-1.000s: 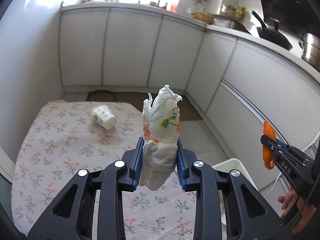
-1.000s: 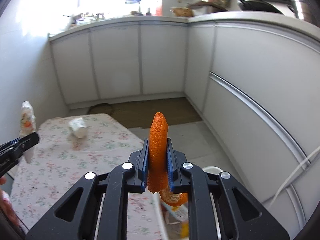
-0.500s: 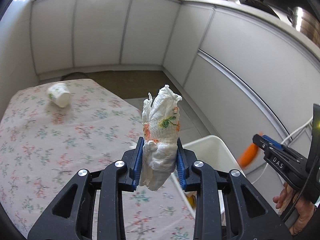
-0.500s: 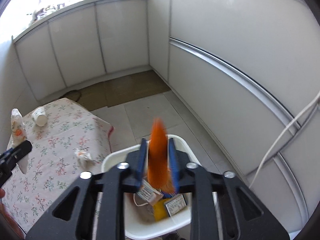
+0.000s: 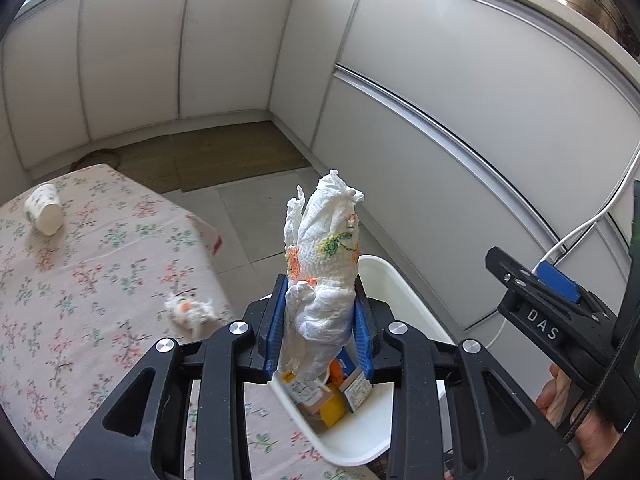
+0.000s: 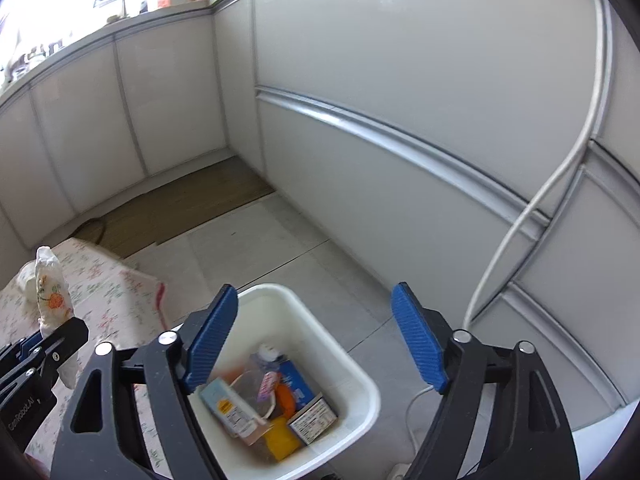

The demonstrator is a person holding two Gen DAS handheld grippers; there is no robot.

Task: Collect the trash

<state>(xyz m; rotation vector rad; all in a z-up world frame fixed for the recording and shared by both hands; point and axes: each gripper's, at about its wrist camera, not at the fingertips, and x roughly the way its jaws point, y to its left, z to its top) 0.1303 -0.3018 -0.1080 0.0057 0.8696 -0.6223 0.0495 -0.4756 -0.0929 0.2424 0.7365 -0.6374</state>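
My left gripper (image 5: 320, 328) is shut on a crumpled white paper napkin (image 5: 324, 264) with orange and green print, held upright above the near rim of the white trash bin (image 5: 404, 292). The napkin also shows in the right wrist view (image 6: 50, 280). My right gripper (image 6: 316, 340) is open and empty, right above the bin (image 6: 360, 364). An orange peel (image 6: 286, 396) lies in the bin among cartons and wrappers. A small crumpled paper scrap (image 5: 188, 310) and a toppled paper cup (image 5: 43, 209) lie on the floral tablecloth (image 5: 80, 280).
White kitchen cabinets (image 6: 400, 100) curve around the far and right sides. A white cable (image 6: 532, 208) hangs down the right cabinet front. A brown floor mat (image 5: 224, 152) lies beyond the table. The bin stands on grey floor tiles beside the table's right edge.
My right gripper moved over the bin, opened and let go of the orange peel, which now lies in the bin. My left gripper carried the napkin right, toward the bin.
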